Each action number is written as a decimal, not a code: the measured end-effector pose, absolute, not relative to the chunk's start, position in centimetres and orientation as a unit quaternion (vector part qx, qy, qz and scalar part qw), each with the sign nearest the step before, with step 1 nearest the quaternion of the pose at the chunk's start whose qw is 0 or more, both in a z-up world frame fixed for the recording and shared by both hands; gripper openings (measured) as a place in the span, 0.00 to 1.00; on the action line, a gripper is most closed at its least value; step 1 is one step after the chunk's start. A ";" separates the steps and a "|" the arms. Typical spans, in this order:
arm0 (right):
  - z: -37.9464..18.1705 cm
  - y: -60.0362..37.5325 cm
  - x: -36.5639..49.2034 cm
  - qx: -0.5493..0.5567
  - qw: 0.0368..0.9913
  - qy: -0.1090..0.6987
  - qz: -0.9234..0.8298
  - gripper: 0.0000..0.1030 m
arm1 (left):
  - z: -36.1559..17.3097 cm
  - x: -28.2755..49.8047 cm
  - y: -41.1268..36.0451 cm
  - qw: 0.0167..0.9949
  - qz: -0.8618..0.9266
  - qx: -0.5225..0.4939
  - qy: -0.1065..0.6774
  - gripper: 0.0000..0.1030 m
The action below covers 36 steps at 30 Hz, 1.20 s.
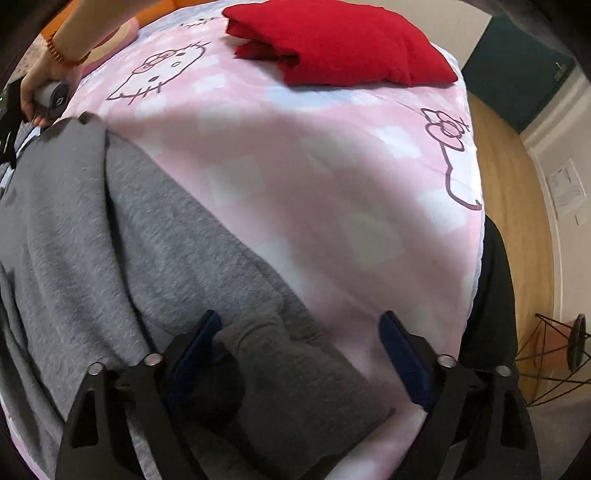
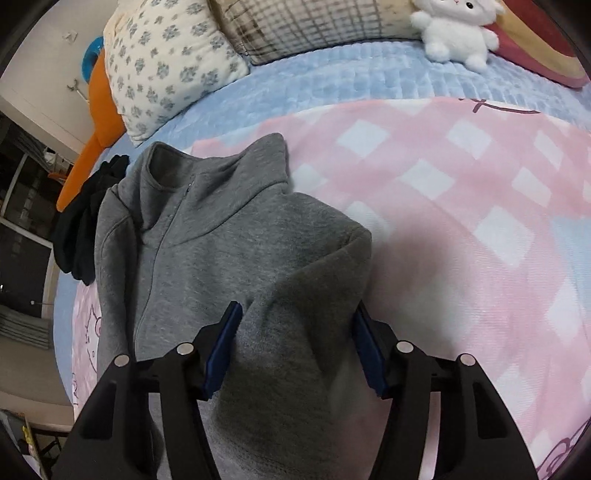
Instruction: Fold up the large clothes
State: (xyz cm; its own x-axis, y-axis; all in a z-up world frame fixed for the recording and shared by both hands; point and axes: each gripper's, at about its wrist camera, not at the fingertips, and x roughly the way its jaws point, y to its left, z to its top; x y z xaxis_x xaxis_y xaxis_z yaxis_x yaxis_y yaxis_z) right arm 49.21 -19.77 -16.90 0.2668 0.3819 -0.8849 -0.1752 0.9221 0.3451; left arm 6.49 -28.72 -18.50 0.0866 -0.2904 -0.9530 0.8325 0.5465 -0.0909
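The grey zip jacket point(image 2: 207, 236) lies spread on the pink checked bedcover point(image 2: 461, 221), occupying the centre and lower left of the right wrist view, with its stand-up collar toward the upper centre of the frame and its zip running down the left part of the garment. In the left wrist view the same jacket point(image 1: 92, 240) fills the left and lower centre of the frame. The left gripper point(image 1: 295, 354) sits at the bottom centre of its view with jaws standing wide apart; a fold of the jacket fabric lies against the left finger, while the right finger is clear of the cloth, over bare bedcover. The right gripper point(image 2: 295, 350) sits at the bottom centre of its view with jaws partly apart; a raised bunch of jacket fabric fills the gap between the two blue pads, but whether the pads are pressing on it cannot be told. A folded red garment point(image 1: 340, 40) rests at the top centre of the left wrist view, well apart from the jacket. The person's hand point(image 1: 40, 81) appears at the upper left of that view, around a gripper handle. A black garment point(image 2: 85, 221) lies just beside the jacket's left edge. A floral pillow point(image 2: 166, 62) and a white plush toy point(image 2: 454, 33) occupy the top of the right wrist view.
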 end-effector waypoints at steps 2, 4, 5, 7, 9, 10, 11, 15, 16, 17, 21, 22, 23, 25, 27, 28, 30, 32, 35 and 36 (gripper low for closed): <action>-16.8 -19.9 49.2 0.093 0.791 0.579 0.172 0.52 | -18.6 6.7 -28.4 0.693 -0.397 0.259 0.544 0.75; -16.8 -19.9 49.0 0.095 0.793 0.580 0.164 0.52 | -18.9 6.8 -28.4 0.695 -0.387 0.276 0.540 0.68; -16.9 -19.8 49.0 0.091 0.794 0.579 0.162 0.52 | -18.9 6.9 -28.2 0.695 -0.387 0.278 0.539 0.65; -16.9 -19.4 48.9 0.083 0.797 0.578 0.155 0.52 | -18.7 7.4 -27.7 0.699 -0.384 0.267 0.541 0.55; -16.9 -19.2 48.8 0.077 0.799 0.577 0.149 0.44 | -18.4 8.6 -26.5 0.702 -0.390 0.233 0.549 0.36; -16.9 -19.2 48.8 0.077 0.801 0.576 0.146 0.37 | -18.3 9.3 -25.8 0.703 -0.391 0.216 0.554 0.31; -16.9 -19.3 48.9 0.080 0.802 0.575 0.143 0.19 | -18.3 9.9 -25.0 0.704 -0.391 0.196 0.559 0.24; -16.9 -19.6 48.9 0.107 0.800 0.573 0.142 0.15 | -18.6 11.6 -22.4 0.697 -0.413 0.117 0.574 0.19; -16.8 -19.6 48.8 0.112 0.800 0.573 0.140 0.15 | -18.5 11.6 -22.0 0.697 -0.417 0.105 0.573 0.19; -16.5 -19.5 48.7 0.115 0.800 0.572 0.140 0.15 | -18.3 11.6 -21.5 0.698 -0.420 0.089 0.573 0.18; -14.1 -19.1 48.5 0.135 0.803 0.561 0.147 0.14 | -15.2 11.3 -16.7 0.718 -0.434 -0.017 0.544 0.18; -13.4 -18.8 48.4 0.135 0.805 0.559 0.146 0.14 | -14.2 11.2 -15.0 0.724 -0.436 -0.047 0.533 0.18; -12.7 -18.5 48.4 0.134 0.807 0.557 0.144 0.14 | -13.5 10.7 -13.8 0.731 -0.438 -0.067 0.520 0.18; -11.2 -17.6 48.5 0.137 0.809 0.553 0.146 0.14 | -12.2 10.0 -11.5 0.743 -0.436 -0.100 0.497 0.18; -9.8 -16.3 48.6 0.138 0.813 0.547 0.148 0.14 | -11.1 8.9 -9.0 0.761 -0.423 -0.131 0.475 0.18; -9.4 -15.8 48.6 0.142 0.813 0.544 0.149 0.14 | -10.8 8.3 -7.7 0.767 -0.415 -0.151 0.465 0.18; -8.7 -14.3 48.8 0.146 0.814 0.540 0.154 0.14 | -10.9 7.2 -5.3 0.777 -0.400 -0.187 0.449 0.18; -8.2 -12.1 48.9 0.152 0.813 0.538 0.164 0.14 | -11.4 6.0 -3.1 0.784 -0.379 -0.226 0.436 0.18; -8.3 -8.5 49.4 0.120 0.817 0.542 0.157 0.14 | -13.6 5.2 -0.4 0.776 -0.360 -0.285 0.434 0.18; -8.4 -7.3 49.5 0.108 0.817 0.544 0.155 0.16 | -14.3 5.2 -0.1 0.770 -0.356 -0.292 0.442 0.18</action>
State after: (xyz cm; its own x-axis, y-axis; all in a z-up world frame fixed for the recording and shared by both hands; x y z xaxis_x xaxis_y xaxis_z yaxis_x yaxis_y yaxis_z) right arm 49.46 -7.30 -8.43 0.3588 0.3716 -0.8562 -0.1360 0.9284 0.3459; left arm 5.20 -0.14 -14.34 0.3566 -0.8060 -0.4724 0.2902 0.5762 -0.7641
